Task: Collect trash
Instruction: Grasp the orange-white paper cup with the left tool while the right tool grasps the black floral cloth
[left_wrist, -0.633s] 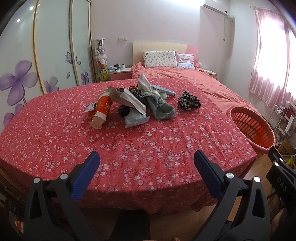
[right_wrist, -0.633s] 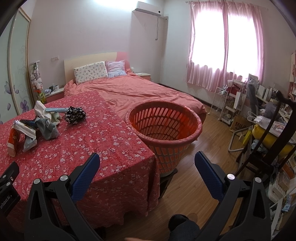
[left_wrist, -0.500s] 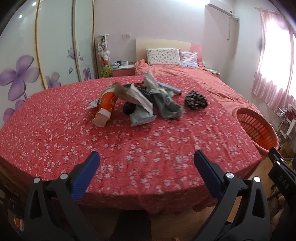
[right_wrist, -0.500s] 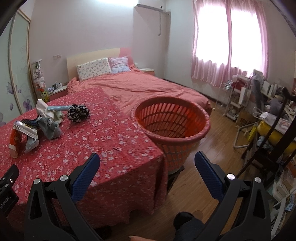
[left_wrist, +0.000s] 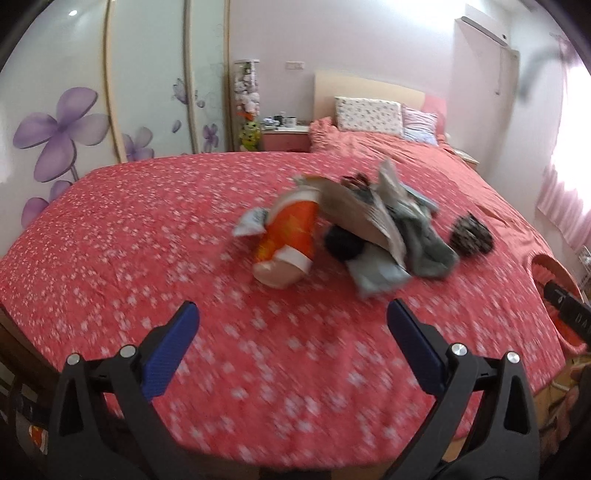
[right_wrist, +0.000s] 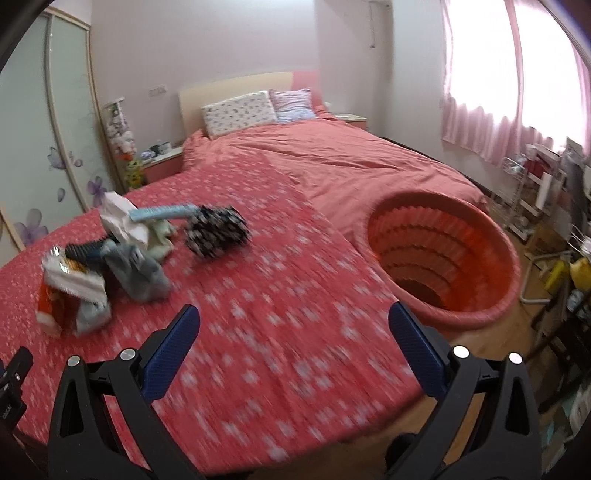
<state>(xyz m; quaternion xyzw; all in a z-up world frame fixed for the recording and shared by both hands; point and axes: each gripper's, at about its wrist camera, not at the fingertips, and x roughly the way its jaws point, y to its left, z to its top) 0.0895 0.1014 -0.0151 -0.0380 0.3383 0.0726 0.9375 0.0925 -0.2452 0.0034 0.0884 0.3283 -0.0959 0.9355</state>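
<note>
Two hand-held grippers in view, both spread wide and empty: left hand-held gripper and right hand-held gripper, each with two blue-padded fingers.

One heap of trash ahead of the left hand-held gripper, lying on a surface covered by a red flowered cloth. Counted in the heap, as far as the blur allowed: one orange and white cup on its side at the near left; one brown paper wrapper over the middle; one grey-green crumpled piece to the right; one dark round thing underneath, kind not told. One black and white patterned bundle just beside the heap, further right. From the right wrist view, same heap ahead and to the left of the right hand-held gripper, with one light blue comb-like strip across its far side, next to the patterned bundle.

Beyond the surface, one bed in a plain red cover with two pillows at the headboard. Wardrobe doors with purple flowers to the left, pink curtains at the window to the right, wooden floor.

One orange slatted basket ahead and right of the right hand-held gripper, standing against the edge of the surface; nothing seen in it.
</note>
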